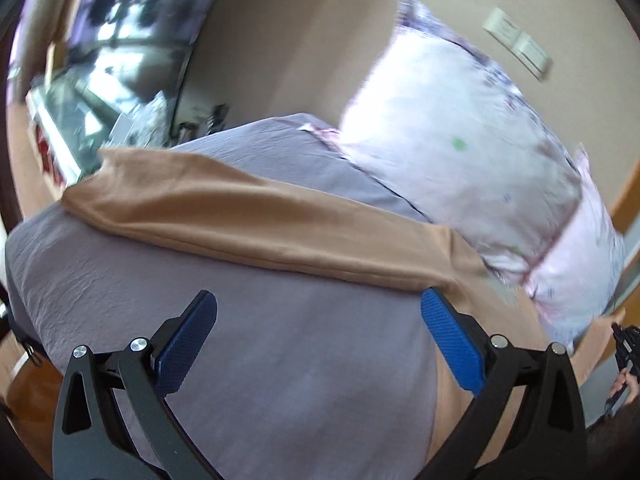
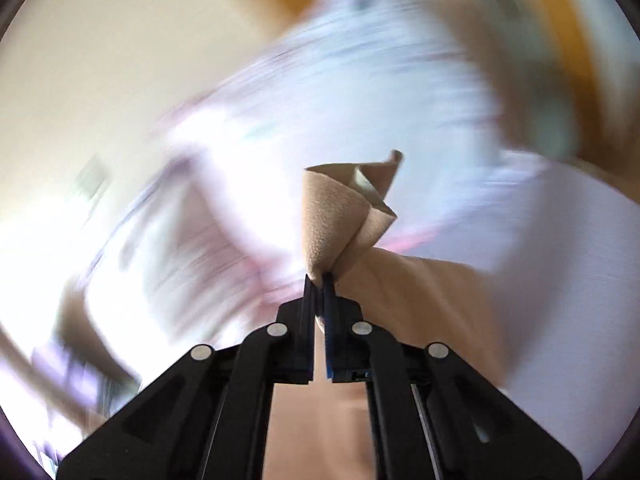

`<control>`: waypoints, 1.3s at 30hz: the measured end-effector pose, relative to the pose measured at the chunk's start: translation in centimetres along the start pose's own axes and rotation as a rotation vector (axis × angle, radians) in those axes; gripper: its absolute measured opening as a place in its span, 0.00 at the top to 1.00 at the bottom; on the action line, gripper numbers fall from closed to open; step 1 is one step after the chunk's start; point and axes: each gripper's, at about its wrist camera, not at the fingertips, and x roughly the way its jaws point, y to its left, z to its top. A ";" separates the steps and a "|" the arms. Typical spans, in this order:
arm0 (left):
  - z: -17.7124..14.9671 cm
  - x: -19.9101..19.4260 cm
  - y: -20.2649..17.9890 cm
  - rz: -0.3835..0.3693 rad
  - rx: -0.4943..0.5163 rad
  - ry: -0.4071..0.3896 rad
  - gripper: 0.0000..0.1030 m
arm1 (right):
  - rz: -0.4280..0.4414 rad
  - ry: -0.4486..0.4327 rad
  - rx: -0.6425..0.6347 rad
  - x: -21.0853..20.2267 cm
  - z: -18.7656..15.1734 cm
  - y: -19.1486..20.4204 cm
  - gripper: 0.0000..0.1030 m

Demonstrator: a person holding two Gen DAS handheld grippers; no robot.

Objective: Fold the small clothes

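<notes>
A tan garment [image 1: 248, 220] lies stretched across the grey-purple bedsheet [image 1: 260, 360]. My left gripper [image 1: 318, 312] is open, its blue pads wide apart just above the sheet; the right pad [image 1: 448, 332] touches the garment's near edge. My right gripper [image 2: 319, 280] is shut on a bunched corner of the tan garment [image 2: 344, 216], which sticks up past the fingertips and trails down to the right. The right wrist view is heavily blurred by motion.
A white floral pillow [image 1: 472, 152] lies at the head of the bed, against a beige wall with switches [image 1: 520, 44]. A window and shelf [image 1: 100, 60] stand far left. A wooden door frame [image 1: 628, 200] is at the right.
</notes>
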 end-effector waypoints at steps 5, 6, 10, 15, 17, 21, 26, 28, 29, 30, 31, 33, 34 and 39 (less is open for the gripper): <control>0.4 0.1 2.8 -0.029 -0.138 0.007 0.01 | 0.260 0.329 -0.232 10.5 -9.1 14.8 0.96; 0.4 0.1 3.1 -0.031 -0.156 0.006 0.01 | 0.278 0.400 -0.273 11.8 -11.5 16.5 0.93; 1.1 -0.2 4.5 -0.008 -0.232 -0.020 0.01 | 0.335 0.681 -0.361 15.9 -19.0 20.6 0.68; 2.3 0.2 7.6 0.029 -0.331 -0.015 0.03 | 0.330 0.536 -0.352 13.0 -16.0 18.5 0.36; 2.6 0.5 9.0 0.026 -0.392 -0.011 0.13 | 0.313 0.508 -0.317 12.2 -14.4 16.5 0.34; 3.4 0.2 11.5 0.035 -0.527 -0.022 0.23 | 0.283 0.485 -0.248 10.3 -13.2 13.5 0.31; 4.6 1.0 13.0 0.065 -0.602 -0.007 0.40 | 0.312 0.479 -0.191 10.0 -12.9 11.4 0.27; 4.9 1.5 13.6 0.123 -0.618 0.020 0.71 | 0.329 0.477 -0.187 9.9 -13.0 11.1 0.27; 4.9 1.7 14.1 0.129 -0.627 0.029 0.86 | 0.336 0.475 -0.187 9.4 -12.9 11.1 0.27; 5.0 1.8 14.3 0.133 -0.624 0.033 0.92 | 0.343 0.472 -0.187 9.0 -12.7 10.8 0.26; 5.4 1.8 14.2 0.149 -0.597 0.035 0.94 | 0.345 0.469 -0.187 8.6 -12.5 10.6 0.26; 6.3 1.5 12.8 0.178 -0.517 0.014 0.95 | 0.345 0.447 -0.192 7.4 -11.8 10.0 0.25; 7.0 1.3 11.5 0.190 -0.465 -0.006 0.96 | 0.339 0.426 -0.197 6.9 -11.4 9.5 0.25; 9.9 1.4 -2.0 0.031 -0.122 -0.062 0.96 | 0.293 0.333 -0.210 4.5 -10.1 7.8 0.24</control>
